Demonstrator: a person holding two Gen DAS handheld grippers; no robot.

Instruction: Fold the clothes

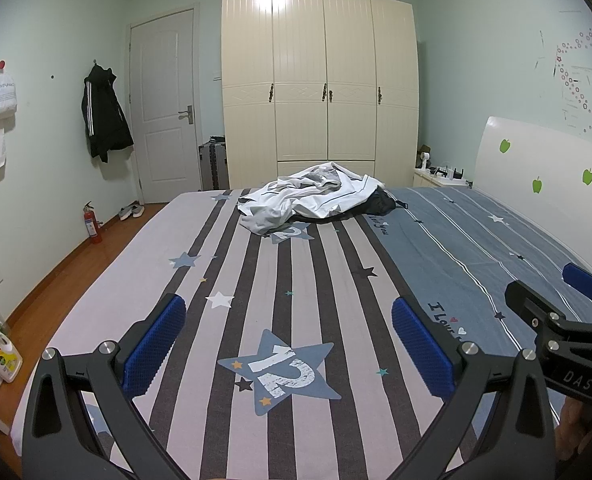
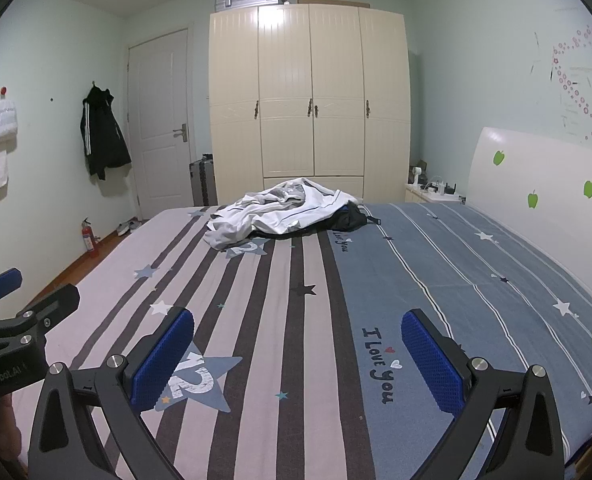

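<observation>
The left tool (image 1: 288, 350) hangs over the near end of the bed (image 1: 336, 280) with its blue-padded fingers (image 1: 154, 346) spread wide and nothing between them. The right tool (image 2: 298, 360) is just beside it, likewise wide apart and empty — each shows at the edge of the other's view. The clothes (image 1: 312, 196) lie in a crumpled heap at the far end of the bed, well apart from both tools: a white garment (image 2: 280, 210) on top, and under it a dark one (image 2: 352, 216) (possibly more than one; the heap hides it). Beyond stand a cream wardrobe (image 1: 320, 88) and a white door (image 1: 164, 104), with a black jacket (image 1: 104, 116) hanging on the wall.
</observation>
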